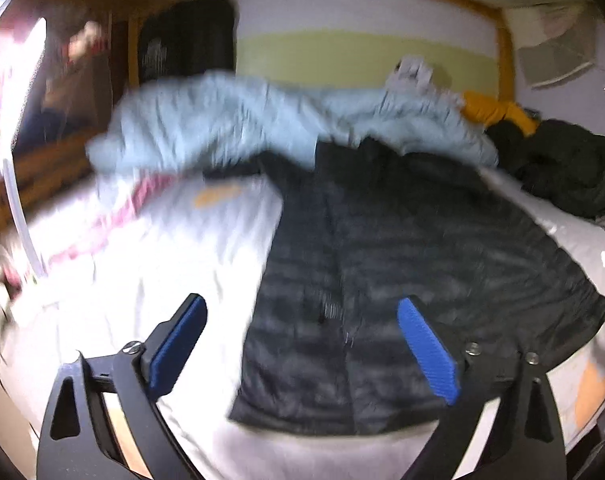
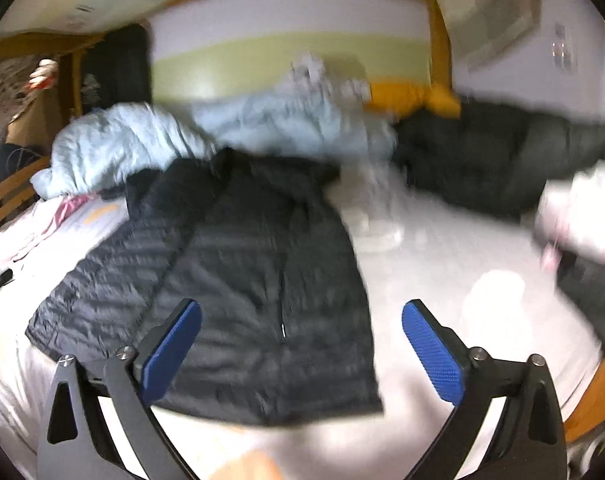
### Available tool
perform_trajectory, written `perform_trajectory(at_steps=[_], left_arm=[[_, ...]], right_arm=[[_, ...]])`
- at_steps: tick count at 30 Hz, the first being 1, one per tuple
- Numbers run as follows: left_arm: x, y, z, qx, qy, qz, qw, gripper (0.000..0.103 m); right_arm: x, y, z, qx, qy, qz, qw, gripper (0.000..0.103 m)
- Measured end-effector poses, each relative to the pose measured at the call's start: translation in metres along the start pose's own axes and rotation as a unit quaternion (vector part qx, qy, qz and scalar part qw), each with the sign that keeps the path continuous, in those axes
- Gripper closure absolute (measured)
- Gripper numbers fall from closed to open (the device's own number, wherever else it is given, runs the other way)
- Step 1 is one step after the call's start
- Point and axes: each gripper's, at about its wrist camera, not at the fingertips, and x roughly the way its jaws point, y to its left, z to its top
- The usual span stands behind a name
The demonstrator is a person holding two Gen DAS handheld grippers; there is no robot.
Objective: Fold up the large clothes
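Observation:
A dark quilted puffer jacket [image 1: 402,280] lies spread flat on a white bed sheet [image 1: 174,264], its zip running toward me. The same jacket [image 2: 238,280] fills the left and middle of the right wrist view. My left gripper [image 1: 302,312] hovers above the jacket's lower hem, jaws wide apart, nothing between the blue pads. Over the jacket's right edge and the bare sheet [image 2: 442,272], my right gripper [image 2: 301,316] is open too and holds nothing. Both views are blurred by motion.
A light blue padded coat [image 1: 230,128] lies bunched across the far side of the bed. A yellow garment [image 1: 498,112] and another dark coat [image 1: 562,164] sit at the far right. A wooden bed frame [image 2: 10,196] edges the left; a striped wall stands behind.

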Motion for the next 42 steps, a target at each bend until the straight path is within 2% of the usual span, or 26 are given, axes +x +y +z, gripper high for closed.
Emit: perform_trajectory(at_steps=[2,5,7,9,10,12,15,18,21,24,26,29,34,35,36,38,39,40,41,42], left_arm=[[0.017,0.006,-0.008,-0.024,0.038,-0.019,0.9988,0.016],[0.033,0.008,-0.018,-0.038,0.075,-0.028,0.9961,0.018],[0.034,0.003,-0.024,-0.037,0.083,-0.035,0.9952,0.020],[0.029,-0.006,-0.029,-0.021,0.073,-0.048,0.9960,0.022],[0.022,-0.017,-0.031,0.003,0.056,-0.046,0.9974,0.022],[0.008,-0.038,-0.035,0.058,0.022,-0.041,0.9972,0.022],[-0.009,-0.068,-0.042,0.131,-0.004,-0.064,0.9893,0.022],[-0.012,-0.090,-0.052,0.178,0.005,-0.080,0.9807,0.022],[-0.004,-0.107,-0.066,0.225,0.037,-0.089,0.9696,0.023],[0.006,-0.115,-0.079,0.254,0.065,-0.066,0.9628,0.025],[0.013,-0.114,-0.085,0.255,0.089,-0.056,0.9612,0.025],[0.018,-0.107,-0.085,0.237,0.097,-0.048,0.9654,0.025],[0.028,-0.092,-0.082,0.215,0.089,0.015,0.9725,0.025],[0.032,-0.087,-0.078,0.208,0.088,0.019,0.9739,0.030],[0.034,-0.084,-0.076,0.203,0.087,0.019,0.9752,0.034],[0.038,-0.082,-0.074,0.202,0.086,0.013,0.9756,0.056],[0.039,-0.083,-0.074,0.205,0.083,0.013,0.9752,0.066],[0.038,-0.085,-0.074,0.211,0.079,0.018,0.9740,0.087],[0.036,-0.089,-0.074,0.224,0.070,0.032,0.9716,0.095],[0.032,-0.091,-0.075,0.233,0.061,0.038,0.9699,0.097]], right_arm=[[0.016,-0.014,-0.006,0.024,0.039,0.020,0.999,0.009],[0.029,-0.024,-0.017,0.039,0.065,0.022,0.997,0.011],[0.034,-0.029,-0.024,0.050,0.078,0.026,0.995,0.011],[0.035,-0.027,-0.030,0.056,0.082,0.033,0.994,0.011],[0.034,-0.023,-0.031,0.052,0.083,0.035,0.995,0.012],[0.028,-0.002,-0.033,0.006,0.073,0.032,0.997,0.012],[0.021,0.033,-0.037,-0.081,0.065,0.043,0.994,0.012],[0.024,0.070,-0.050,-0.147,0.080,0.056,0.984,0.012],[0.037,0.098,-0.069,-0.193,0.116,0.065,0.972,0.015],[0.046,0.117,-0.088,-0.246,0.132,0.049,0.959,0.017],[0.049,0.120,-0.095,-0.263,0.133,0.032,0.955,0.017],[0.055,0.117,-0.099,-0.269,0.142,0.004,0.953,0.017],[0.062,0.103,-0.096,-0.262,0.136,-0.046,0.954,0.017],[0.063,0.101,-0.094,-0.260,0.134,-0.054,0.955,0.019],[0.064,0.098,-0.092,-0.256,0.131,-0.063,0.956,0.026],[0.066,0.094,-0.089,-0.251,0.133,-0.069,0.956,0.042],[0.068,0.093,-0.087,-0.251,0.135,-0.069,0.956,0.056],[0.068,0.093,-0.086,-0.253,0.132,-0.071,0.956,0.074],[0.069,0.093,-0.086,-0.256,0.129,-0.076,0.955,0.083],[0.068,0.093,-0.086,-0.258,0.124,-0.081,0.955,0.092]])
